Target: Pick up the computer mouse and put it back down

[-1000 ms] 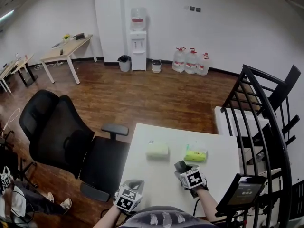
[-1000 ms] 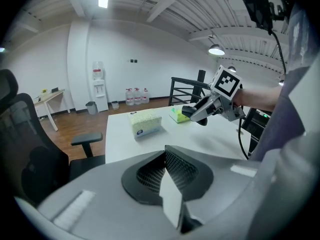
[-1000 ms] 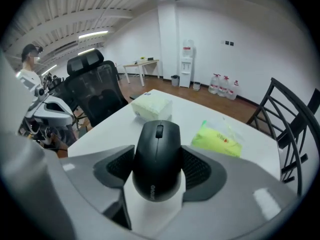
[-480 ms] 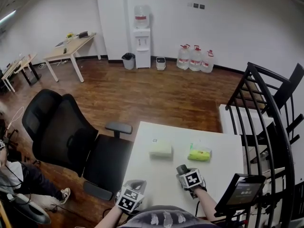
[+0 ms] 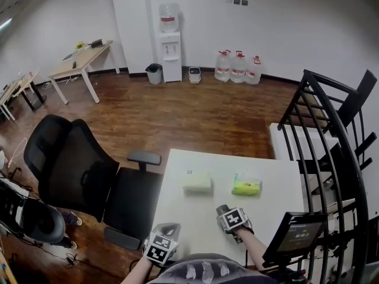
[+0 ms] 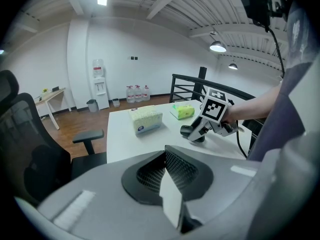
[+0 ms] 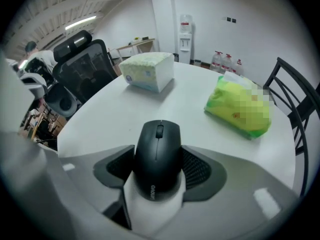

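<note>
A black computer mouse (image 7: 157, 154) sits between the pads of my right gripper (image 7: 157, 176), which is shut on its sides. The mouse points toward the far side of the white table (image 7: 195, 114). In the head view the right gripper (image 5: 225, 213) is low over the table's near middle, tilted steeply down with the mouse (image 5: 222, 209) at its tip. The left gripper view shows the mouse (image 6: 192, 132) at or just above the tabletop; I cannot tell which. My left gripper (image 5: 167, 228) hovers at the table's near left edge, its jaws (image 6: 167, 170) shut on nothing.
A pale green tissue box (image 5: 196, 183) and a green wipes pack (image 5: 245, 187) lie further back on the table. A black office chair (image 5: 77, 170) stands to the left. A black railing (image 5: 331, 158) and a small screen (image 5: 293, 235) are on the right.
My right gripper has sunk toward the tabletop with the mouse still in it. The left gripper has stayed where it was.
</note>
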